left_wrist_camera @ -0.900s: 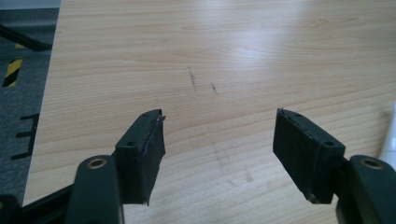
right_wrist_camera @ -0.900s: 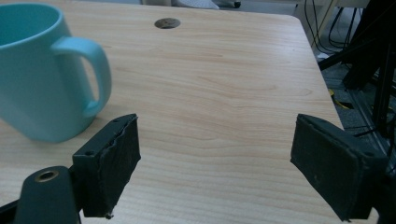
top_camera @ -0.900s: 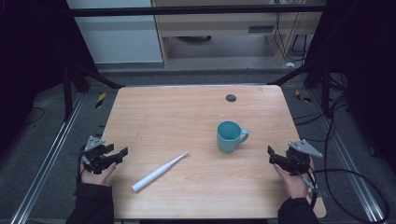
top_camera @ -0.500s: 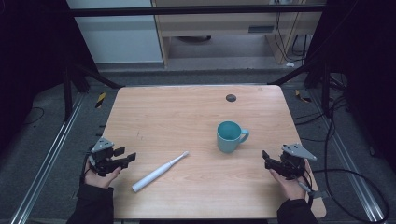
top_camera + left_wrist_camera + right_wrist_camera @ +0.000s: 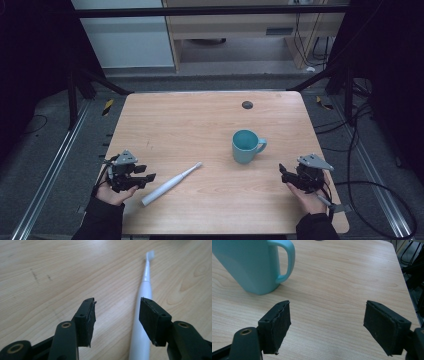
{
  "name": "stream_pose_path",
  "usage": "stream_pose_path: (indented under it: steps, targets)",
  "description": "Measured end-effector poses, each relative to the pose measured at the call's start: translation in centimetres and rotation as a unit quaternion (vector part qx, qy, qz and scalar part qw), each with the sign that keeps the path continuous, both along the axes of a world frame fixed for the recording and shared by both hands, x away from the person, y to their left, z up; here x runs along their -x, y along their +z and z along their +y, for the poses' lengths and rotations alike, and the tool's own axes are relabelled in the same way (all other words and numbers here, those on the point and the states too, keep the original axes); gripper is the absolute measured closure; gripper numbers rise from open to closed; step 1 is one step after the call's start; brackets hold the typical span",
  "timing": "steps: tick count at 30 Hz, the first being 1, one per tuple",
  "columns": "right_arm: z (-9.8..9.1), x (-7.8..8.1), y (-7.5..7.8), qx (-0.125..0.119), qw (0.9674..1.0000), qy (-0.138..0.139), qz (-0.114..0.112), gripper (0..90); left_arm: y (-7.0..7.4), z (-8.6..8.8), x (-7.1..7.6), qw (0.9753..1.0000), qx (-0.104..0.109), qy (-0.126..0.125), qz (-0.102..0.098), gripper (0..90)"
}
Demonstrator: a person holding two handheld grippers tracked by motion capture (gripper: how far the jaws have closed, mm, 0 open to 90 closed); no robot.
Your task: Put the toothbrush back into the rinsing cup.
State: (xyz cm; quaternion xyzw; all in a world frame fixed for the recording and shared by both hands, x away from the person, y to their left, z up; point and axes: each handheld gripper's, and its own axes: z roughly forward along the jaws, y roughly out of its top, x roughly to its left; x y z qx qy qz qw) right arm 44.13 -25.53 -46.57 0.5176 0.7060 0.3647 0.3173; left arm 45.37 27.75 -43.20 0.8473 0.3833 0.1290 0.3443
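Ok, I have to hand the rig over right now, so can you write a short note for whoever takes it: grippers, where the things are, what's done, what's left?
Left gripper: open, holding nothing, low over the table beside the white toothbrush.
Right gripper: open, holding nothing, near the table's right edge, short of the teal mug.
Toothbrush: lying flat on the table, handle end towards the left gripper, brush head pointing towards the mug.
Mug: upright, handle towards the right gripper, looks empty inside.
Done: nothing grasped yet.
Left: probably pick up the toothbrush with the left gripper, and perhaps steady the mug with the right.
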Motion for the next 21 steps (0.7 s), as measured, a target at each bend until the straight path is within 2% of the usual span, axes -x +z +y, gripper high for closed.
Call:
stream_pose_path:
  steps: [3,7,9,12,14,15,21]
  targets:
    - [-0.1,-0.1,-0.1,0.004,1.0,-0.002,0.004,21.7,0.2,-0.7,0.1,0.9997,-0.007,-0.019,0.014,48.5]
    - [-0.1,-0.2,-0.2,0.004,1.0,0.0,0.006,21.9,0.0,-1.1,0.1,0.9992,-0.021,-0.027,0.021,48.6]
    - [0.0,-0.2,-0.2,0.006,0.9999,0.001,0.009,21.9,0.1,-1.5,0.2,0.9978,-0.041,-0.039,0.035,48.9]
    - [0.0,-0.2,-0.2,0.008,0.9999,0.0,0.013,21.9,0.0,-1.7,0.2,0.9967,-0.051,-0.046,0.043,48.9]
    - [0.0,-0.3,-0.3,0.011,0.9998,0.002,0.014,22.1,-0.2,-2.1,0.1,0.9946,-0.065,-0.055,0.059,49.1]
    - [0.0,-0.3,-0.3,0.011,0.9998,0.002,0.014,22.1,-0.2,-2.1,0.1,0.9946,-0.065,-0.055,0.059,49.2]
    - [0.0,-0.3,-0.3,0.015,0.9997,0.004,0.016,22.6,-0.6,-2.8,0.0,0.9906,-0.091,-0.07,0.075,49.8]
